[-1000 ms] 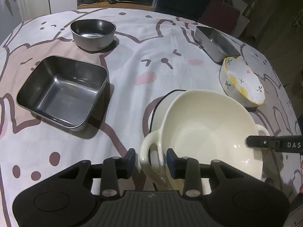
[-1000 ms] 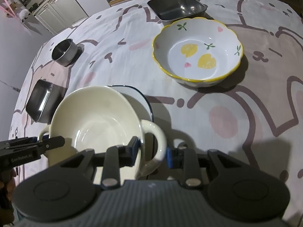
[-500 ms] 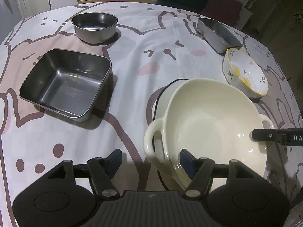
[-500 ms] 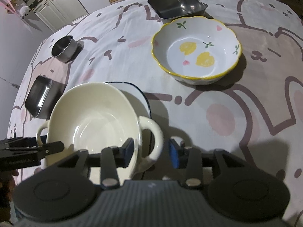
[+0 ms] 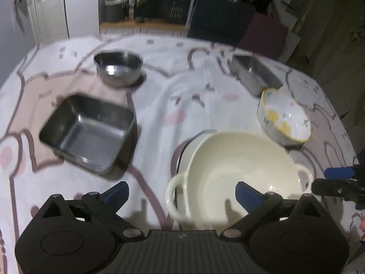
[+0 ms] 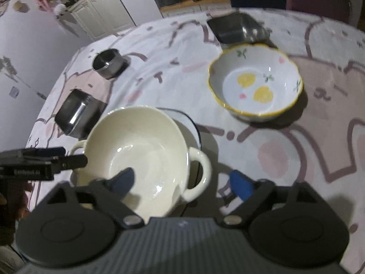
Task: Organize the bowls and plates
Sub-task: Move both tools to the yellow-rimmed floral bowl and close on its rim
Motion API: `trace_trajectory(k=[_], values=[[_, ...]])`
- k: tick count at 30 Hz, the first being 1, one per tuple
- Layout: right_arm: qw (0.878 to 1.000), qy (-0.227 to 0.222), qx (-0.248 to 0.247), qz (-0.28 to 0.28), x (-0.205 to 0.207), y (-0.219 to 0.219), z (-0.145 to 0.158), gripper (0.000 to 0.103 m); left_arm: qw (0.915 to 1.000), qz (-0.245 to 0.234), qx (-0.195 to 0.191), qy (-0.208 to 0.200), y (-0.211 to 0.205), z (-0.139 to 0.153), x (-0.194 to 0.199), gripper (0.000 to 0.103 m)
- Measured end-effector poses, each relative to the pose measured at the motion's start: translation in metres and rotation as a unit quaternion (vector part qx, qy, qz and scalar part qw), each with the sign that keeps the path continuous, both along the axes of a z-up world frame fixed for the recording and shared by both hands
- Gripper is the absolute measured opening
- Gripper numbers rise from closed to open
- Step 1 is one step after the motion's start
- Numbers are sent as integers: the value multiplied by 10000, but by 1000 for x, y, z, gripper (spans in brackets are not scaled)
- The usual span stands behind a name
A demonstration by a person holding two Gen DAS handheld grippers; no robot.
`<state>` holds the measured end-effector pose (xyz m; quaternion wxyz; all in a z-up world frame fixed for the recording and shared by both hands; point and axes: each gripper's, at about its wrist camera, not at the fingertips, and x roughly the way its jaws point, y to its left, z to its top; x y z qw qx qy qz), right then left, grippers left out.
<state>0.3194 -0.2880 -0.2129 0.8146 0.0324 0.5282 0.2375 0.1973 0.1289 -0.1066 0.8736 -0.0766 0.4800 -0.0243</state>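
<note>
Both claws have just sprung wide, the left gripper [image 5: 181, 193] and the right gripper [image 6: 182, 182] each spread around a loop handle, pinching nothing; the cream bowl [image 6: 136, 154] sits on the blue-rimmed plate [image 6: 194, 127] beside the lemon bowl [image 6: 255, 82]. I'd lift straight off without snagging handles. The lettering is too blurred to read

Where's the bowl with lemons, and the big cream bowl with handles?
lemon bowl [image 6: 255, 84]: right wrist view, on its painted inside.
cream bowl [image 5: 241, 173]: left wrist view, on its inside bottom.
</note>
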Motion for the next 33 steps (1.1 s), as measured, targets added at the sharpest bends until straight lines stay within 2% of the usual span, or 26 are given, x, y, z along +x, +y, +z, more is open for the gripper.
trace_trajectory(k=[4, 11, 14, 18, 24, 27, 32, 33], values=[[9994, -291, 142, -95, -5, -21, 15, 103, 9995, -14, 102, -287, -12, 17, 5, 103], [9914, -984, 292, -809, 2, -73, 34, 103, 9981, 132, -64, -602, -42, 32, 35, 103], [9873, -1173, 258, -1039, 13, -93, 39, 103, 9979, 123, -160, -622, -60, 30, 53, 103], [9835, -1195, 315, -1320, 31, -116, 38, 103, 9982, -18, -113, -580, -93, 22, 79, 103], [9751, -1289, -46, -1802, 66, -136, 21, 103, 9981, -206, 46, -579, -133, 6, 113, 103], [9721, -1312, -223, -1930, 87, -140, 10, 103, 9984, -263, -65, -489, -148, -4, 128, 97], [9762, -1035, -119, -1901, 120, -139, -9, 102, 9992, -257, -170, -265, -162, -24, 151, 70], [9776, -932, -33, -1888, 125, -138, -12, 96, 9993, -229, -186, -218, -163, -28, 155, 67]])
